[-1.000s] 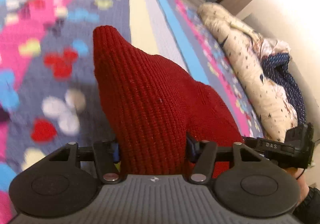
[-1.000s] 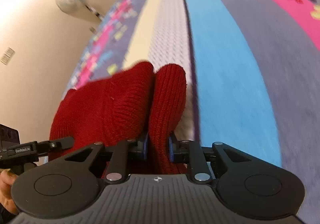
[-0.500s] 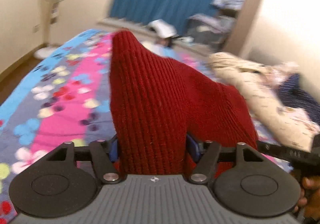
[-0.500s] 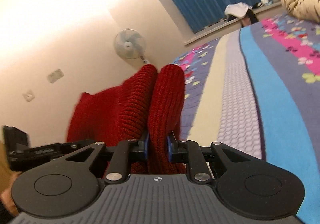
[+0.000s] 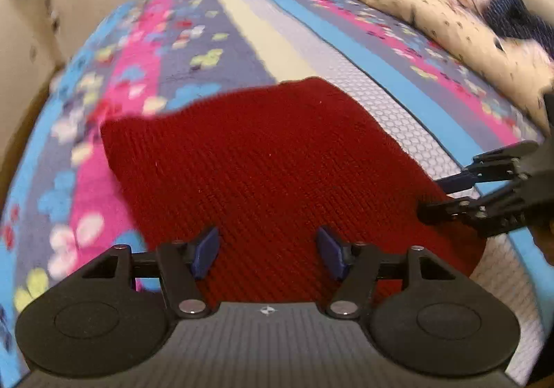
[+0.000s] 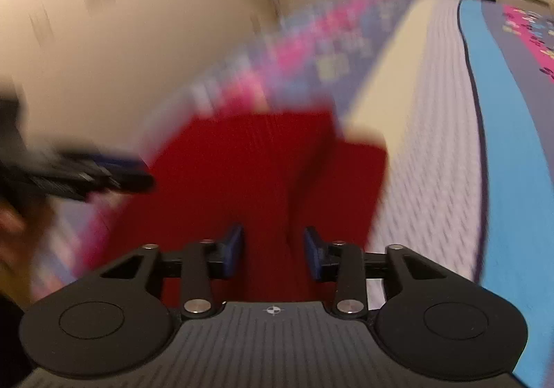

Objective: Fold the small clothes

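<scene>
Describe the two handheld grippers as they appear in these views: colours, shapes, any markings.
Both look alike. The left gripper and right gripper each have a grey ribbed body with a small cross-shaped mark at its front edge, flanked by two round black discs. Black linkage arms with silver pivot screws carry blue finger pads. In the left view, the right gripper shows from the side as thin black bars with a blue pad. No cables or sleeves show.
</scene>
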Demonstrator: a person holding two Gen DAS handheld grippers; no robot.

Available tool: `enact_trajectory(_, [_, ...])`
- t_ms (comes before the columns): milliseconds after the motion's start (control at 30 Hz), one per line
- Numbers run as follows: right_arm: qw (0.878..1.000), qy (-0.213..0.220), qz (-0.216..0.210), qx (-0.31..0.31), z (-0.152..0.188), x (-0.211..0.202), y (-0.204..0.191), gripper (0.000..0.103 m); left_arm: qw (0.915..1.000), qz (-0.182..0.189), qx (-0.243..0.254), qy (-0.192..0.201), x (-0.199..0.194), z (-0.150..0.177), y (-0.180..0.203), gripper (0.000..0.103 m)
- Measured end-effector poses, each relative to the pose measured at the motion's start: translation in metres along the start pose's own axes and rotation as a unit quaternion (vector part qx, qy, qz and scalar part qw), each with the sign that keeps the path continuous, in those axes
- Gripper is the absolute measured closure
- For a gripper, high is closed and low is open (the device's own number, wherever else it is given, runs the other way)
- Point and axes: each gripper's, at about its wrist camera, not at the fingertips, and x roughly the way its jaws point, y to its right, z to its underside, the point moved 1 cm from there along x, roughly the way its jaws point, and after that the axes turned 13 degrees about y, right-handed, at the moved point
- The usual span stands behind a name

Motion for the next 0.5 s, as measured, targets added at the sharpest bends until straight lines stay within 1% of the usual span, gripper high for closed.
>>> enact_trajectory(67, [0.999,0.002,0.001,0.043,-0.003,-0.001,0.008,0.051,0.9999,-0.005,-0.010,0.009,-0.010,-0.003,0.002,0.034])
enact_trajectory(100, [0.999,0.011,-0.002,0.043,-0.008,-0.006,0.009,0.052,0.9998,-0.002,-0.015,0.014,-0.018,-0.004,0.003,0.034])
enact_trajectory(167, [0.999,0.037,-0.007,0.019,-0.013,-0.018,0.005,0.052,0.9997,0.004,-0.010,0.024,-0.031,-0.001,0.003,0.034])
enact_trajectory(200, [0.999,0.037,-0.007,0.005,-0.010,-0.020,0.002,0.053,0.9997,0.015,-0.010,0.017,-0.036,0.002,0.004,0.034])
enact_trajectory(233, [1.000,0.024,-0.002,-0.006,-0.006,-0.018,0.001,0.053,0.9996,0.023,-0.013,-0.001,-0.033,0.006,0.002,0.034])
enact_trajectory(267, [1.000,0.008,0.010,-0.016,-0.001,-0.014,0.002,0.051,0.9996,0.020,-0.006,-0.021,-0.026,0.014,0.000,0.034])
enact_trajectory(300, [1.000,0.001,0.021,-0.020,0.005,-0.012,0.006,0.045,0.9991,0.003,0.028,-0.031,-0.023,0.022,0.005,0.029])
enact_trajectory(333, [0.999,0.001,0.030,-0.018,0.008,-0.013,0.006,0.043,0.9968,-0.017,0.072,-0.031,-0.024,0.028,0.015,0.027])
enact_trajectory(367, [0.999,0.006,0.034,-0.013,0.011,-0.017,0.005,0.043,0.9954,-0.028,0.089,-0.023,-0.029,0.030,0.023,0.027])
enact_trajectory(433, [0.998,0.024,0.053,-0.026,0.011,-0.036,-0.007,0.042,0.9957,-0.048,0.079,-0.011,-0.045,0.028,0.031,0.027])
enact_trajectory(500, [0.994,0.060,0.076,-0.055,0.013,-0.065,-0.020,0.039,0.9951,-0.079,0.058,0.017,-0.068,0.028,0.036,0.017])
